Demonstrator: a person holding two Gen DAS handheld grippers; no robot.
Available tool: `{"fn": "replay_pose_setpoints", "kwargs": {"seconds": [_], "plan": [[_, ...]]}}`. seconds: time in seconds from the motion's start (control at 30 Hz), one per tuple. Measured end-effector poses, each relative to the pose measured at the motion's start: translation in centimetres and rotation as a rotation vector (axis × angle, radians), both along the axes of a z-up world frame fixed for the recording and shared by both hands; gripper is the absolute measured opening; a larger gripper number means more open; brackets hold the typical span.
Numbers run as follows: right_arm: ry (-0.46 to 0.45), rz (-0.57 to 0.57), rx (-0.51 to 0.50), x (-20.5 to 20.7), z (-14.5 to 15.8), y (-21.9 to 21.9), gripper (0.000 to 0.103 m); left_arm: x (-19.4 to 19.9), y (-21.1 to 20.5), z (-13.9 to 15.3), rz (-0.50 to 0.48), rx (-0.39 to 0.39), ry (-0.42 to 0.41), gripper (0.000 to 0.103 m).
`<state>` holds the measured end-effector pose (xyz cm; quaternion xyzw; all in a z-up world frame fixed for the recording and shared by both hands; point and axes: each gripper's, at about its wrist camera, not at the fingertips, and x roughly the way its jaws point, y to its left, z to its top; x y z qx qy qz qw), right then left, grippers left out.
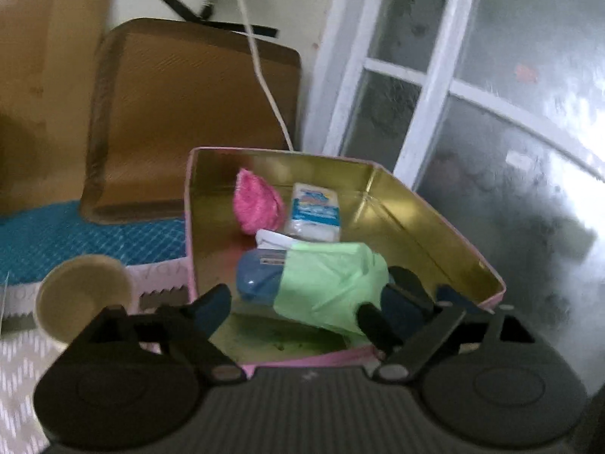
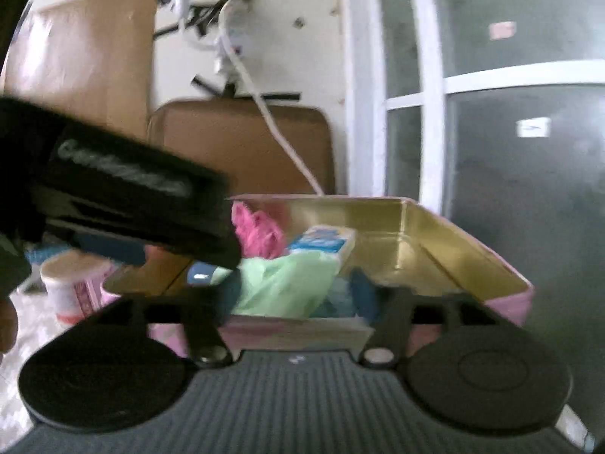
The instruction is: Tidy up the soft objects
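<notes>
Behind the worktop stood a pale wall with a white cable (image 1: 261, 68) hanging down it, a frosted window (image 1: 491, 113) to the right and a brown cushion (image 1: 189, 113) leaning upright. On the patterned worktop sat a pink tin box (image 1: 435, 219) with a gold inside, and just to its left a paper cup (image 1: 81, 295).

Inside the box lay a pink fluffy piece (image 1: 257, 204) toward the back, a white and blue packet (image 1: 315, 212) beside it, and nearer the front a blue case (image 1: 257, 276) partly covered by a light green bag (image 1: 332, 280).

Over the near edge of the box, the left tool (image 1: 295, 310) stood wide with nothing between its fingers. The right tool (image 2: 295, 295) was also spread wide at the near wall of the box, pressing on nothing; whether it brushed the green bag was unclear in the blur. In the right wrist view the left tool crossed the left side as a dark shape.
</notes>
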<state>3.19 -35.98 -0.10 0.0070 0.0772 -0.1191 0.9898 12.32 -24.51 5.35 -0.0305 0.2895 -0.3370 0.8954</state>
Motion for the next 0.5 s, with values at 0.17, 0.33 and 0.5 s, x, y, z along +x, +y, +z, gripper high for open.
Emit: {"fn": "replay_pose_setpoints", "kwargs": {"seconds": [0.17, 0.33, 0.5], "plan": [[-0.097, 0.015, 0.012, -3.6, -0.4, 1.8, 0.077, -2.5, 4.5, 0.1, 0.029, -0.046, -0.064, 0.093], [-0.007, 0.182, 0.062, -5.0, -1.7, 5.1, 0.076, -4.9, 11.3, -1.8, 0.124, -0.005, -0.080, 0.095], [0.198, 0.420, 0.071, -3.5, -2.5, 9.6, 0.074, -4.3, 17.5, -4.5, 0.325, 0.164, -0.045, 0.095]]}}
